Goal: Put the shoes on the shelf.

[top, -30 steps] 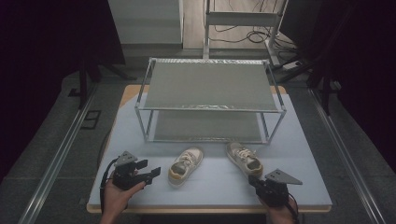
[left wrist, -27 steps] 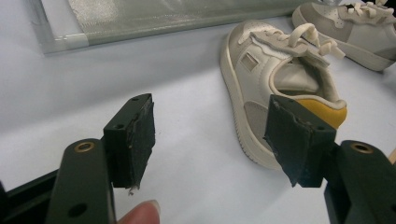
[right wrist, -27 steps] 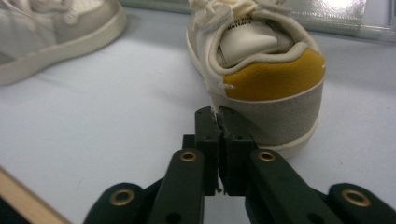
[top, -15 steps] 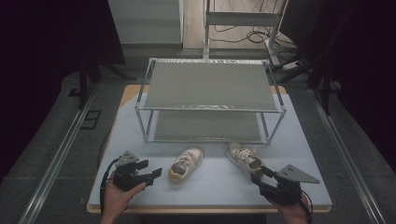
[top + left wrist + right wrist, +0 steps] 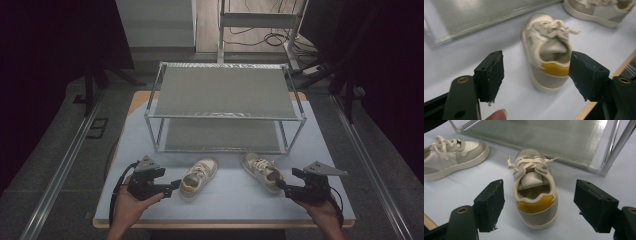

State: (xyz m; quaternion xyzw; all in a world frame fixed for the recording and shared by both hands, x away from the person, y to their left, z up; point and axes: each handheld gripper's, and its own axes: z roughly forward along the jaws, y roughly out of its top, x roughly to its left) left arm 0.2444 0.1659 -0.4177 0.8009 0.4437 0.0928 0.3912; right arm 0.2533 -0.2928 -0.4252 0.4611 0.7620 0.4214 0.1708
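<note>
Beige and yellow-heeled, the left shoe (image 5: pixel 198 177) lies on the tabletop (image 5: pixel 230 200) in front of the rack (image 5: pixel 223 107), with the left hand-held gripper (image 5: pixel 172 186) just behind its heel, jaws apart and empty. Right of it lies the right shoe (image 5: pixel 261 171); the right hand-held gripper (image 5: pixel 280 186), pinched together a second ago, has just spread wide and seems lined up on that heel. Both grasps look imminent.

Bare worktop (image 5: pixel 225 200) lies open between the two shoes (image 5: pixel 198 177) (image 5: pixel 262 171), while the shelf rack (image 5: pixel 225 117) blocks passage just behind them.
</note>
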